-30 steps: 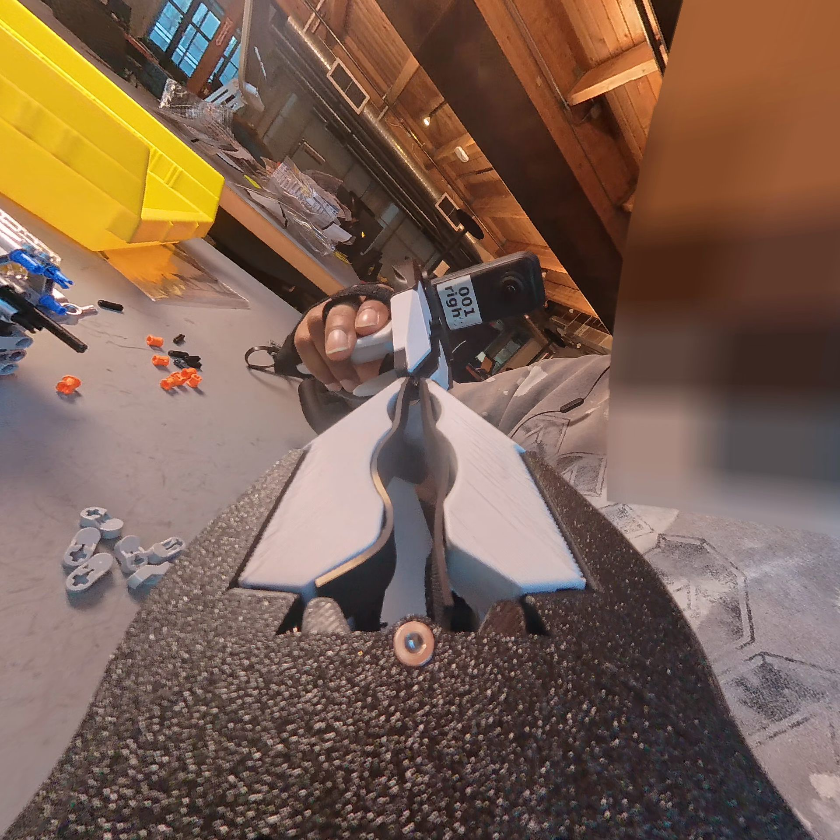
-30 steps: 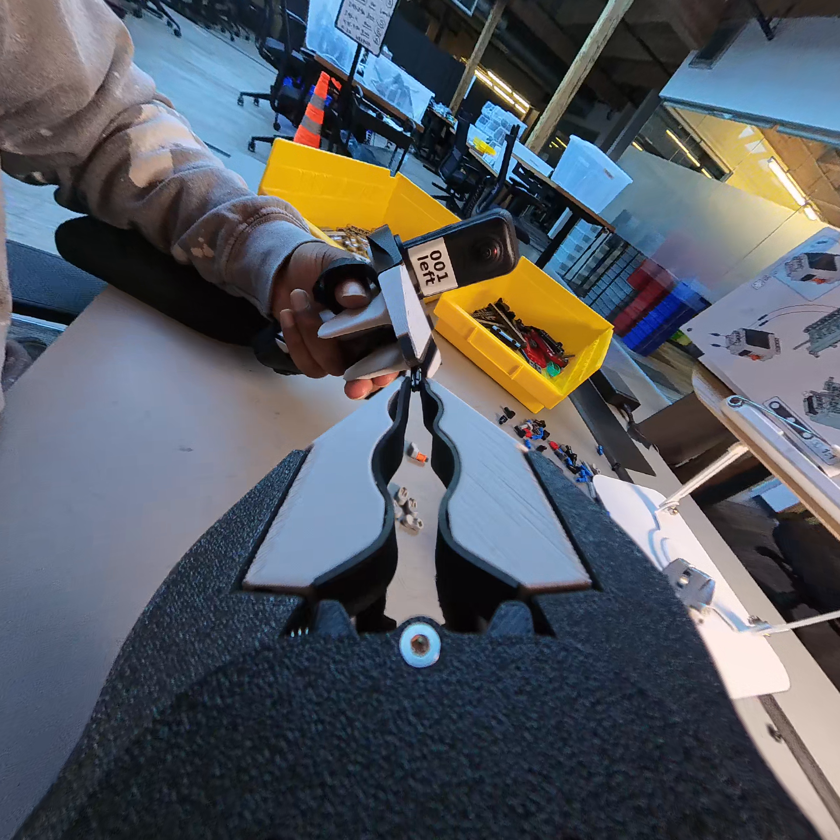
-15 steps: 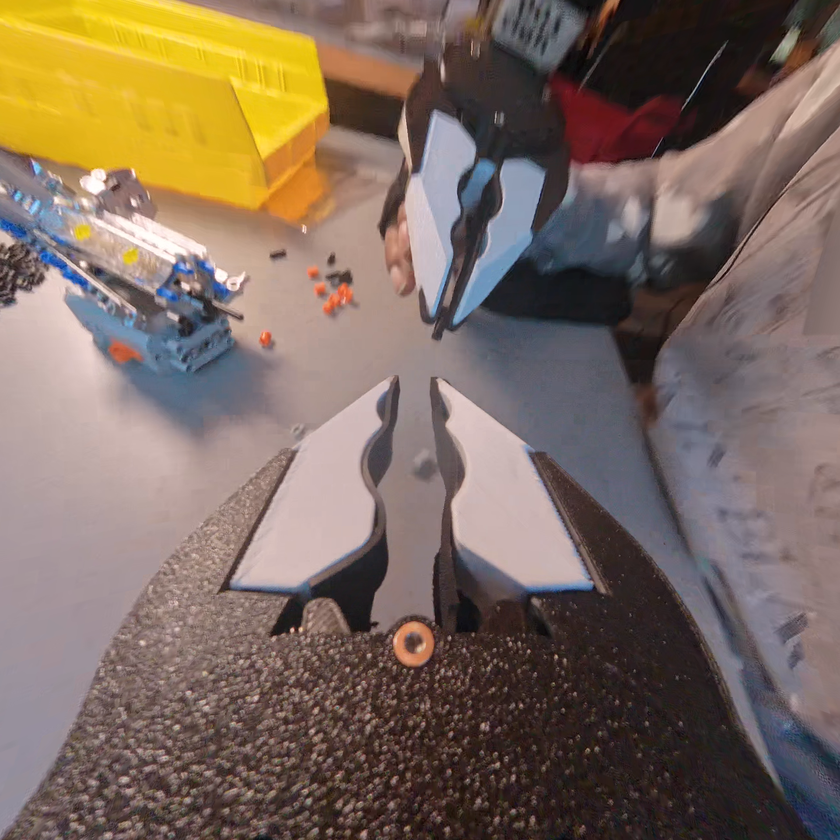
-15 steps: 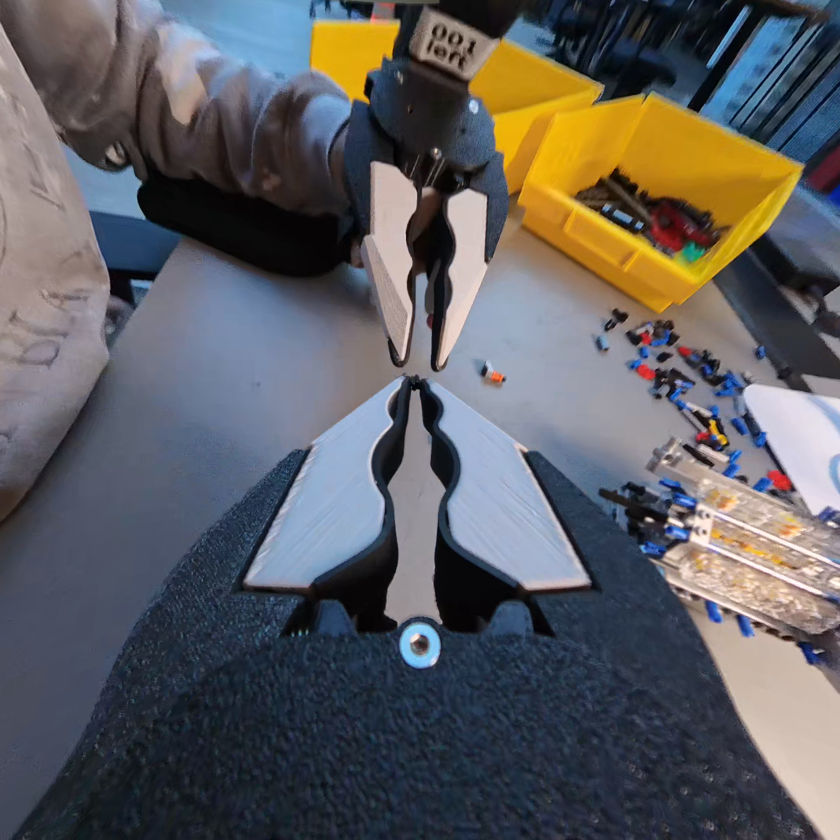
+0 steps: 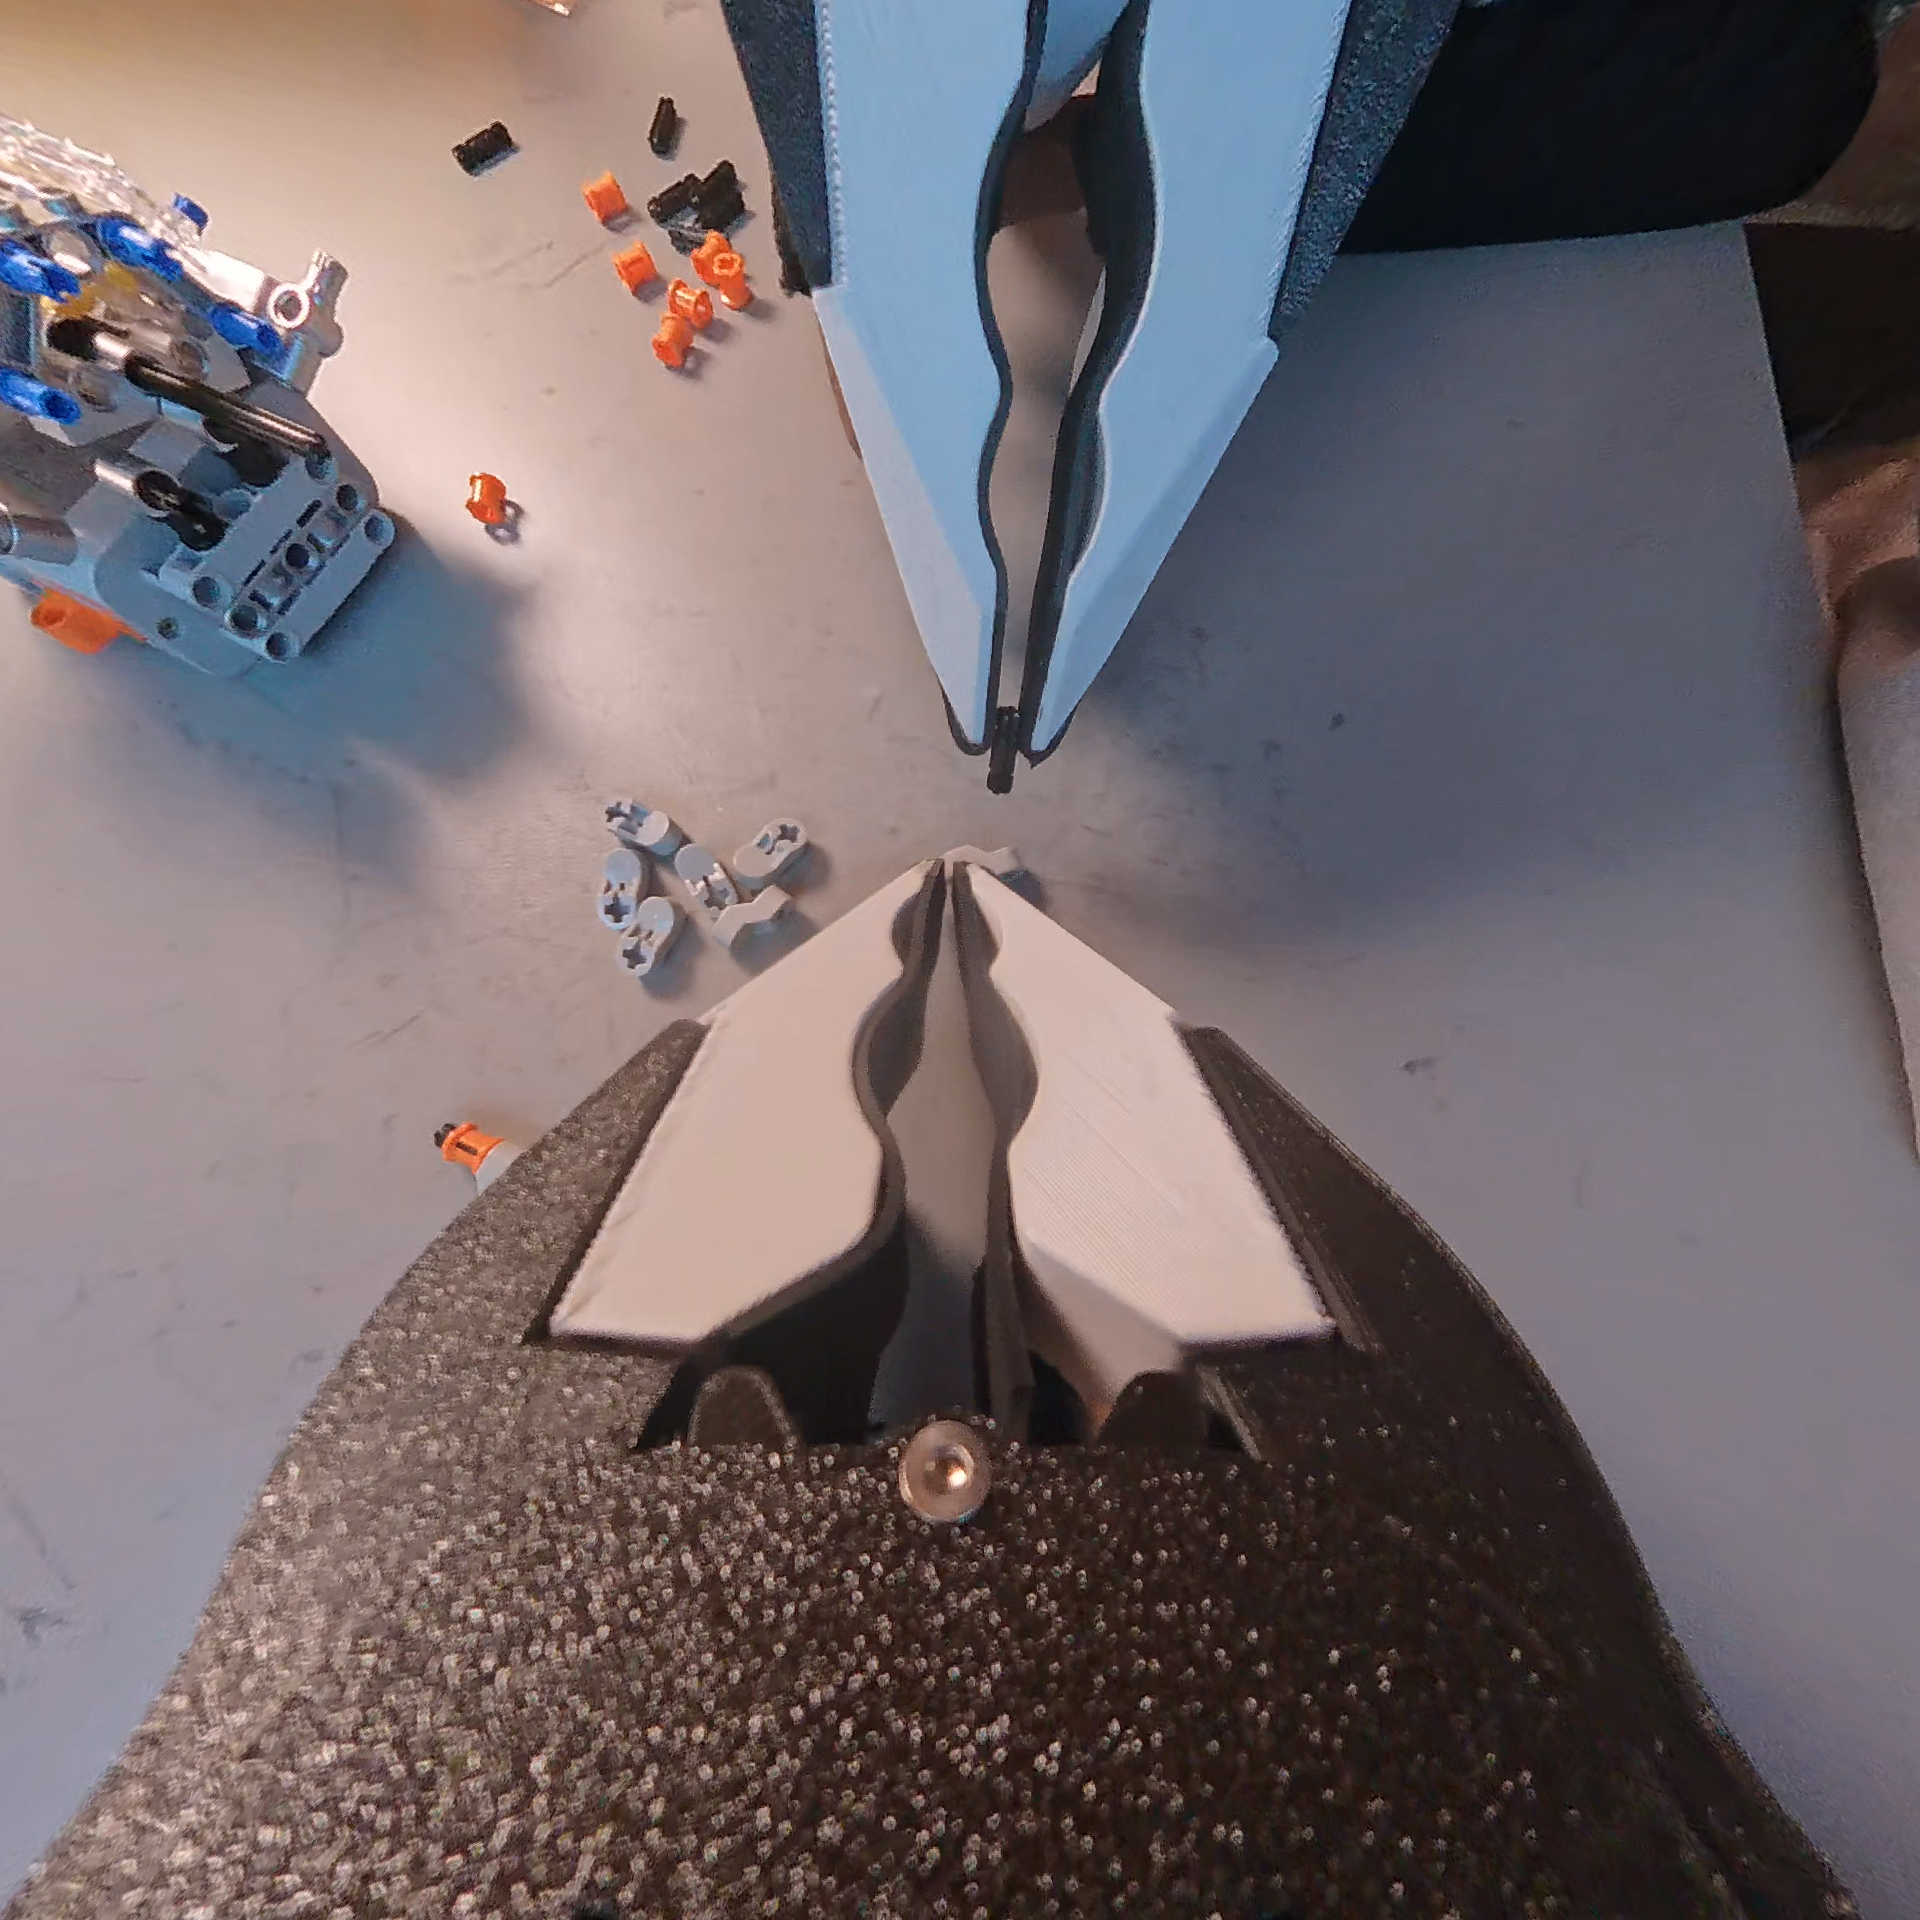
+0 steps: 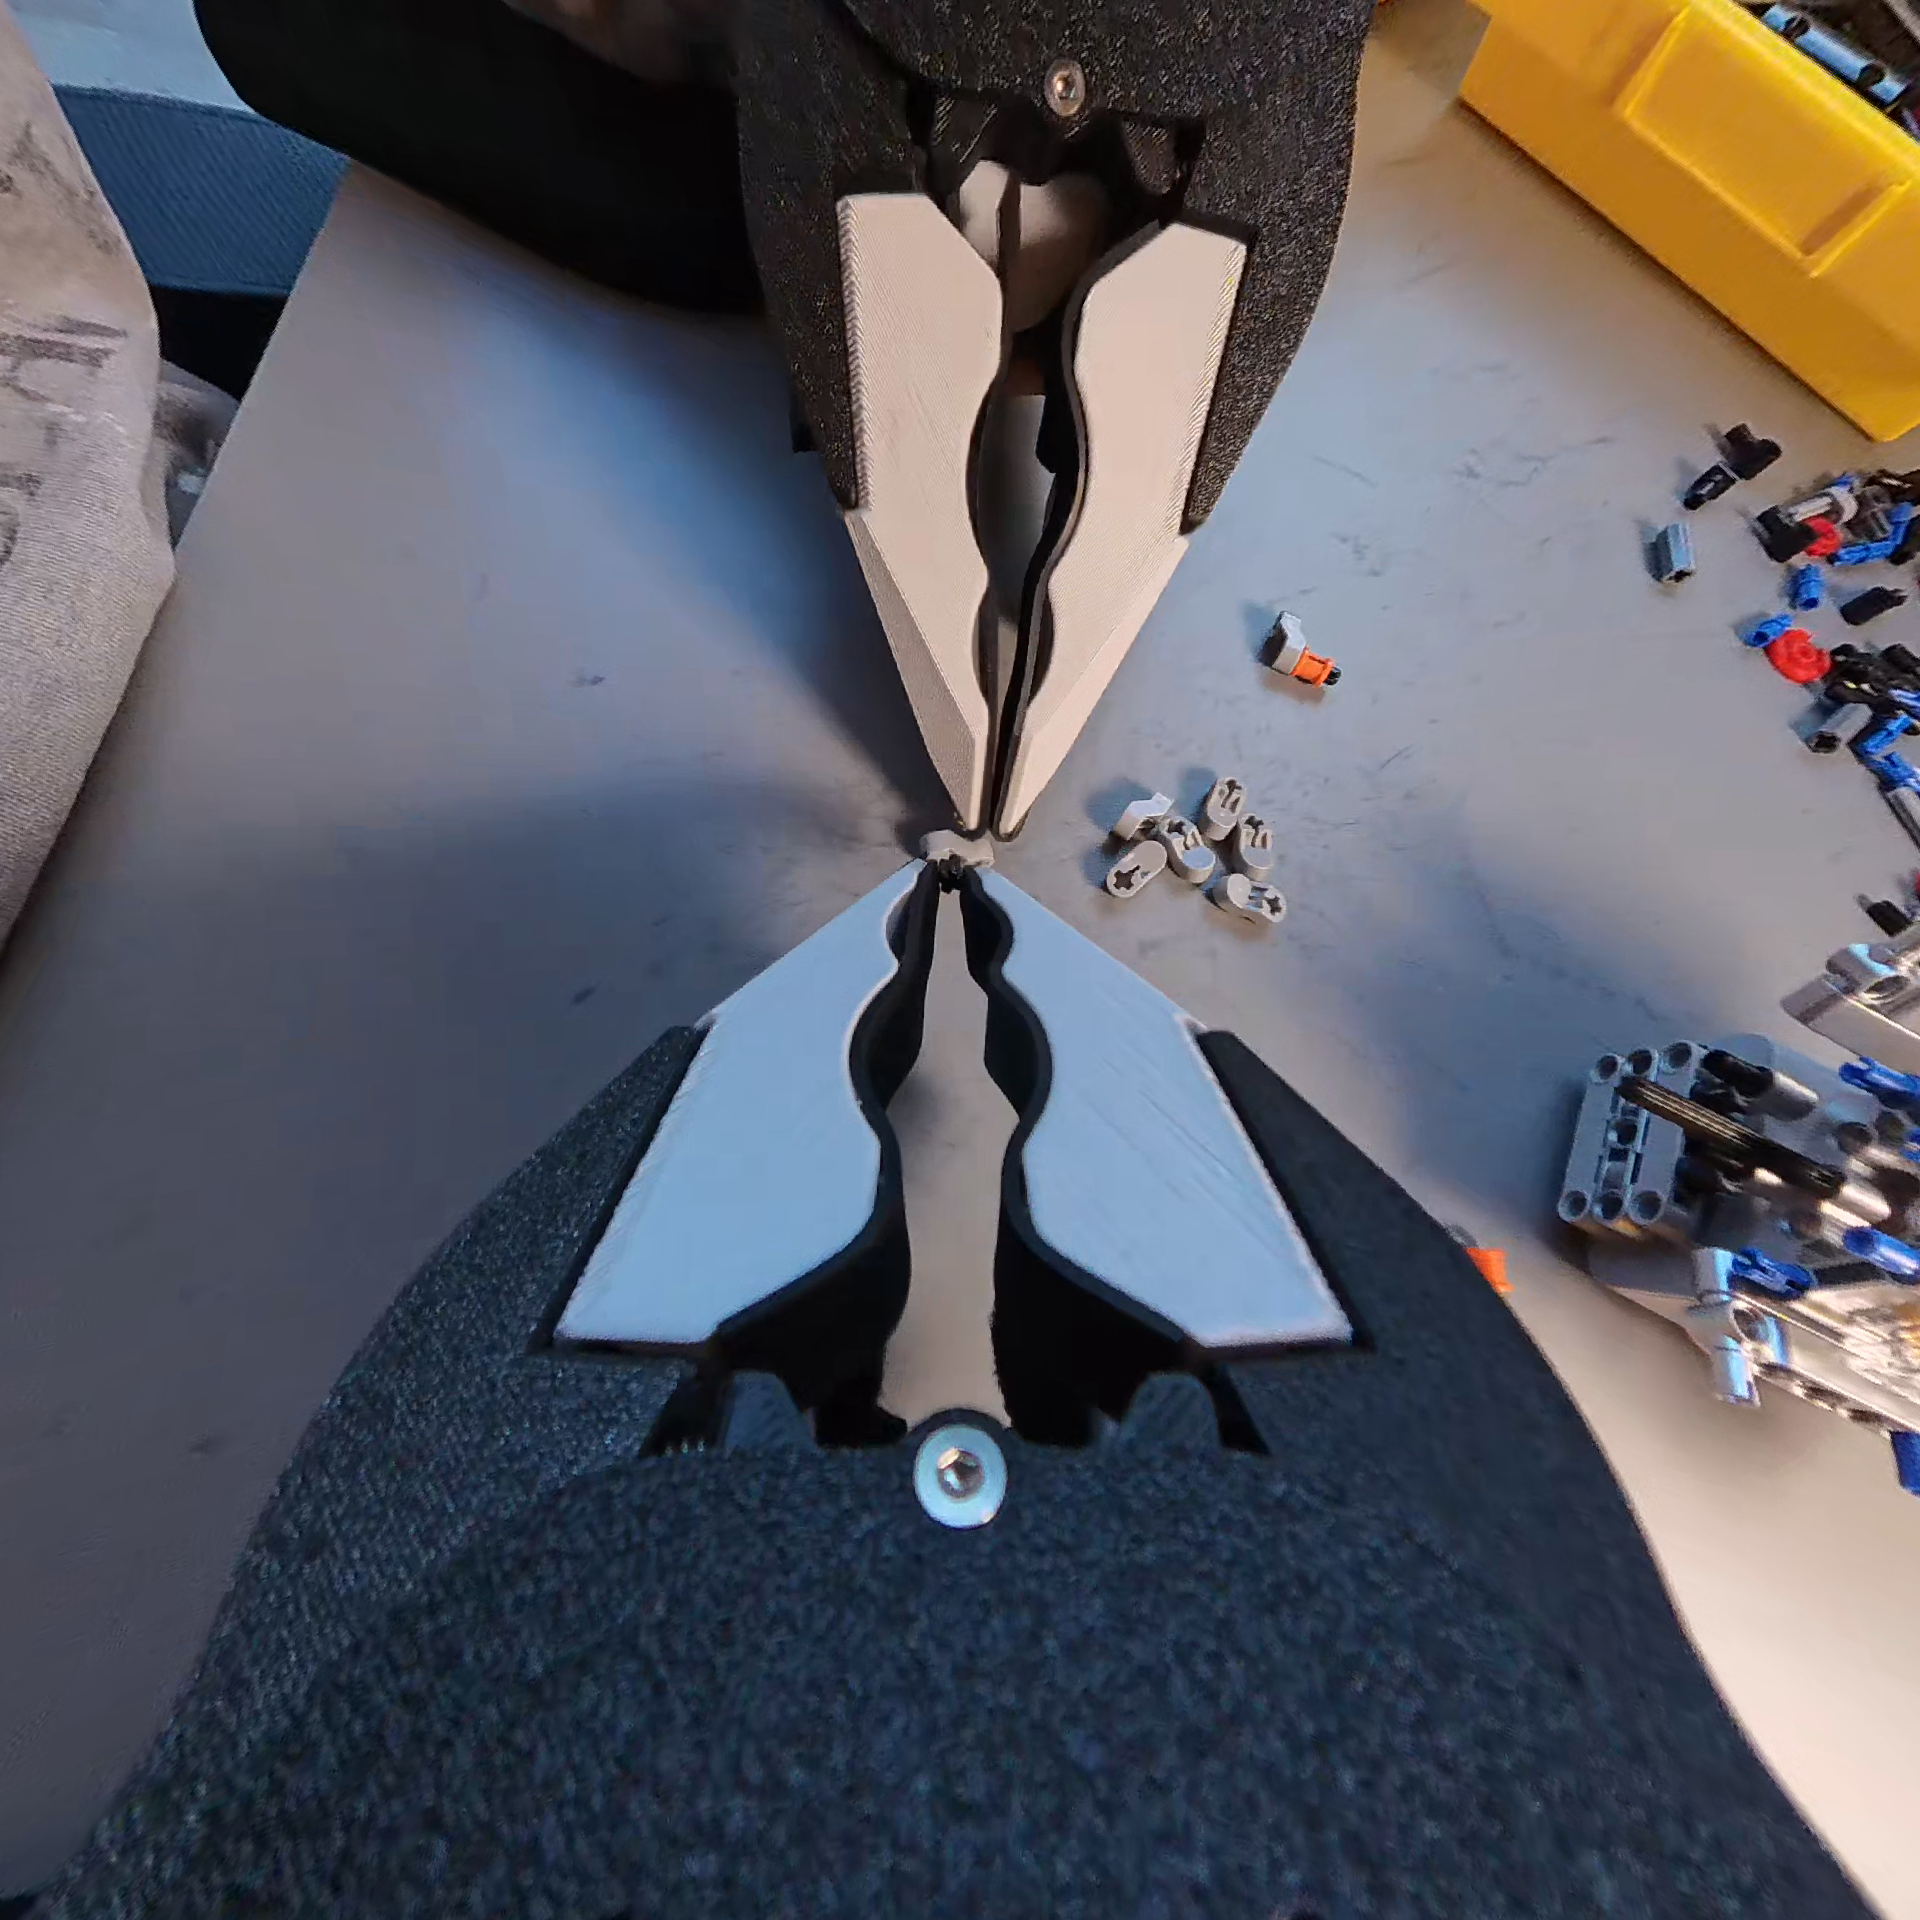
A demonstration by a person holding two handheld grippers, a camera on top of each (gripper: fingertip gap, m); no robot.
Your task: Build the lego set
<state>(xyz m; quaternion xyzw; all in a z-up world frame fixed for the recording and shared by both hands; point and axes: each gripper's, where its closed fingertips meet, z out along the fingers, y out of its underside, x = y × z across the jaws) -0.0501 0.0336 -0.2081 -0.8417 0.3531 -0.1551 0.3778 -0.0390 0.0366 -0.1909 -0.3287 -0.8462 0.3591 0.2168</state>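
Two grippers faced each other tip to tip: the left gripper (image 5: 948, 864) pinched one small grey piece (image 6: 954, 840), and the right gripper (image 5: 1004, 727) pinched one black pin (image 5: 1002, 750). Beside them lay a cluster of six loose grey connectors (image 5: 698, 894) (possibly seven, since they overlapped). Six orange bushes (image 5: 694, 278) were scattered on the grey table (image 5: 1455, 831), five together and one (image 5: 484, 497) apart, with about five black pins (image 5: 698, 197) among them. One grey-and-orange piece (image 6: 1299, 652) lay alone. One partly built model (image 5: 156, 457) stood nearby, and one yellow bin (image 6: 1725, 177) showed.
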